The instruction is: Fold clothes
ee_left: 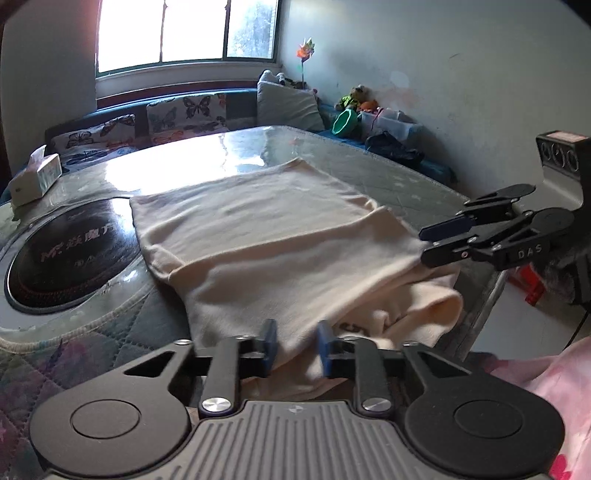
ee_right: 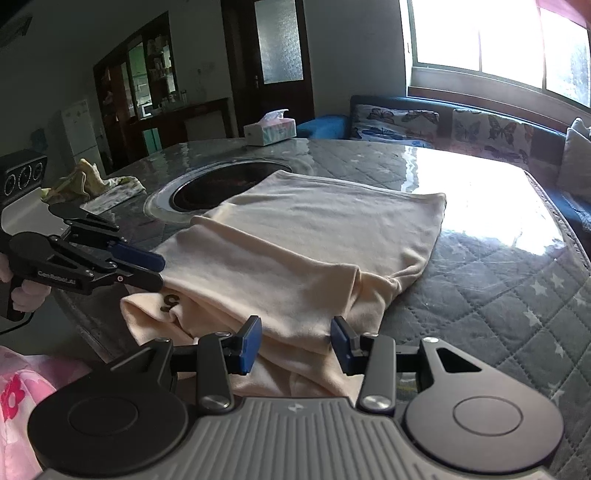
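My left gripper (ee_left: 296, 345) hangs over the near hem of the cream shirt (ee_left: 266, 236), its blue pads (ee_left: 270, 341) a narrow gap apart with cloth lying between them; I cannot tell whether they pinch it. My right gripper (ee_right: 295, 345) stands wider apart over the same near edge, and the fabric between its pads (ee_right: 249, 343) looks loose, not clamped. I judge both are set at the hem so the bunched near end can be lifted and carried toward twelve o'clock for the next fold. The shirt lies partly folded at the middle of the table (ee_right: 509, 280), one side already laid over, its crumpled end with dark lettering spilling off the edge at six o'clock. The table wears a quilted star-print cover under a glossy clear sheet that throws back glare. A round dark cooktop (ee_left: 70, 254) sits at nine o'clock in the left view, touching the shirt's edge. A tissue box (ee_right: 270, 127) rests at eleven o'clock in the right view. Beyond, a butterfly-patterned bench (ee_left: 177, 114) runs under a bright window (ee_left: 184, 31).
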`<state>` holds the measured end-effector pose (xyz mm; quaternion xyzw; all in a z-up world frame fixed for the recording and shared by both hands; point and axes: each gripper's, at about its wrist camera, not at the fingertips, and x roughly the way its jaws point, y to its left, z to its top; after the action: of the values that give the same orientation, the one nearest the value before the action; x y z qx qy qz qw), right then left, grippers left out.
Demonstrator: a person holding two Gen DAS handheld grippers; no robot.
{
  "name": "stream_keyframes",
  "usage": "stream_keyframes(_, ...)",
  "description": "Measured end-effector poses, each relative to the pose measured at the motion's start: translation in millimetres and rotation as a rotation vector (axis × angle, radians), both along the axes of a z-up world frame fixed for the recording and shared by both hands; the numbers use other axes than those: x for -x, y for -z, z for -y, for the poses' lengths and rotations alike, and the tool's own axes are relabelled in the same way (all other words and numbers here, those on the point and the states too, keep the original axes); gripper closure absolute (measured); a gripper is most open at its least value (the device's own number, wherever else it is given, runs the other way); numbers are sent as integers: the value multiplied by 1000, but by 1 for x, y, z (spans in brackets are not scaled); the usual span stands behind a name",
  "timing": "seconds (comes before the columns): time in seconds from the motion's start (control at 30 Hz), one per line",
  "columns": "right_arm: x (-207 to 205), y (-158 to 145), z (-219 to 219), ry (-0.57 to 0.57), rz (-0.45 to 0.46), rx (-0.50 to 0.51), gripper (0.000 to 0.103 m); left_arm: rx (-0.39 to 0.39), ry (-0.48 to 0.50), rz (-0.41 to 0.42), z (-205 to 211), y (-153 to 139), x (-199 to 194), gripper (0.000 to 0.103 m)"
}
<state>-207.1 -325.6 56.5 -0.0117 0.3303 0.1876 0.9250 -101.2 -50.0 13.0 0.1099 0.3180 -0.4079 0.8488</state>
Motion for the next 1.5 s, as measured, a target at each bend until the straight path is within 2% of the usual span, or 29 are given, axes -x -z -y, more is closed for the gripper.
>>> stream_keyframes(0.17, 1, 1, -1, -15, -16, 27, 61, -14, 27, 19, -5, -4, 5, 81)
stream_keyframes(0.33, 7, -11, -4, -74, -5, 73, 57, -77, 108, 108, -11, -10, 22, 60)
stream_keyframes(0.57, 16, -12, -13, -154, -15, 147, 51, -142, 231, 231, 0, -3, 45, 58)
stream_keyframes(0.7, 22, -12, -16, -174, -4, 163, 49, -124, 271, 262, 10, 2, 48, 58)
stream_keyframes(0.77, 24, -12, -17, -179, -2, 169, 47, -117, 285, 274, 15, 4, 49, 61)
stream_keyframes(0.83, 27, -11, -18, -187, 5, 192, 44, -100, 287, 280, 18, 4, 48, 75)
stream_keyframes(0.93, 30, -11, -19, -207, 20, 224, 40, -65, 268, 257, 19, -1, 41, 89)
stream_keyframes(1.0, 32, -11, -20, -221, 32, 241, 36, -34, 244, 242, 19, -7, 34, 91)
stream_keyframes(1.27, 26, -2, -31, -287, 92, 294, 36, 65, 159, 155, 20, -24, 1, 93)
stream_keyframes(1.5, 7, 10, -37, -292, 111, 282, 50, 91, 140, 103, 18, -24, -11, 93)
